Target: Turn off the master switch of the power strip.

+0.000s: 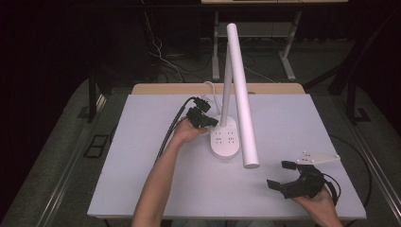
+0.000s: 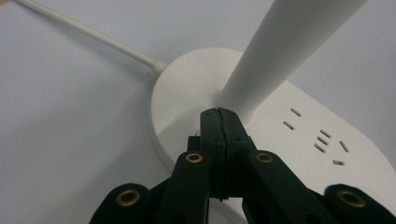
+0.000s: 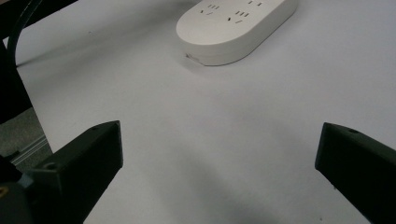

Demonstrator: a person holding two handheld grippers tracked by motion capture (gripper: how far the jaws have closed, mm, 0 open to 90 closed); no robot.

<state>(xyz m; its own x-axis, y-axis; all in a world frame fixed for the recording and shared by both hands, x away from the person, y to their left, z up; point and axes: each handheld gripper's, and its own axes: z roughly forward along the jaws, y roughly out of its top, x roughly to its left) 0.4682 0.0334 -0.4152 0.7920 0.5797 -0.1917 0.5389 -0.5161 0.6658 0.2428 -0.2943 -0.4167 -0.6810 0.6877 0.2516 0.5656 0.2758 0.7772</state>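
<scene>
A white desk lamp stands mid-table: an oval base (image 1: 225,140) with socket slots, an upright stem (image 1: 227,80) and a long tube head (image 1: 242,94) slanting toward me. My left gripper (image 1: 213,123) is shut, with nothing between its jaws. In the left gripper view its tips (image 2: 217,115) sit over the base (image 2: 187,88), right at the foot of the stem (image 2: 280,51); whether they touch the base I cannot tell. My right gripper (image 1: 279,174) rests open at the front right, holding nothing. In the right gripper view it (image 3: 219,140) faces the base (image 3: 233,28) from a distance.
The lamp's white cord (image 2: 84,30) runs off the back of the base. The pale tabletop (image 1: 142,179) ends in a wooden strip (image 1: 165,88) at the far edge. Desk legs and cables lie on the dark floor behind.
</scene>
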